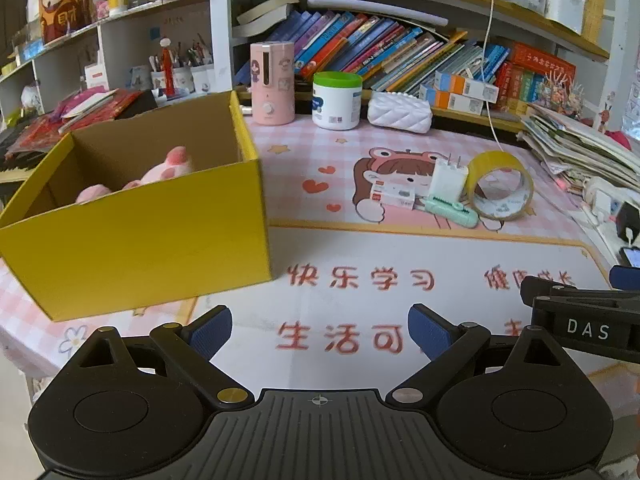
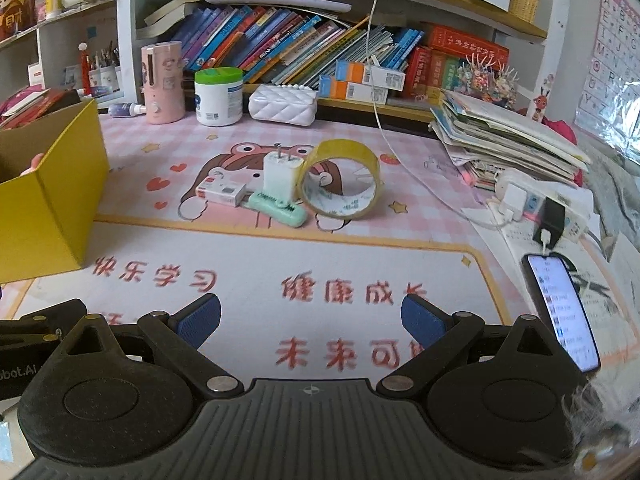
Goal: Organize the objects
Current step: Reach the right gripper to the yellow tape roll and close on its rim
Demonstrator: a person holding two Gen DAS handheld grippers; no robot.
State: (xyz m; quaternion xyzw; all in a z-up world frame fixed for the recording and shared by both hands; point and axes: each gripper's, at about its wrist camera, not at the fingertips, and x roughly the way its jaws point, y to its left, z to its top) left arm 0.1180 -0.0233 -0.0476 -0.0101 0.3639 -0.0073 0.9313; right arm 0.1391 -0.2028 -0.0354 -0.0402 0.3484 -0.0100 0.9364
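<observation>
While both claws (image 1: 320, 332) (image 2: 310, 320) gape wide and empty, the yellow box (image 1: 160, 236) half-hides a pink plush toy (image 1: 168, 168).

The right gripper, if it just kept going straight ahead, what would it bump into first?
Probably the mint-green gadget, lying in front of the white plug beside the yellow tape roll. The right gripper is open, with only bare mat before them. Depth is uncertain.

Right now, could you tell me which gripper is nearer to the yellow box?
Left. The left gripper hangs open just in front of the yellow box's near right corner. The right gripper is farther right; there the box sits at the far left edge.
</observation>
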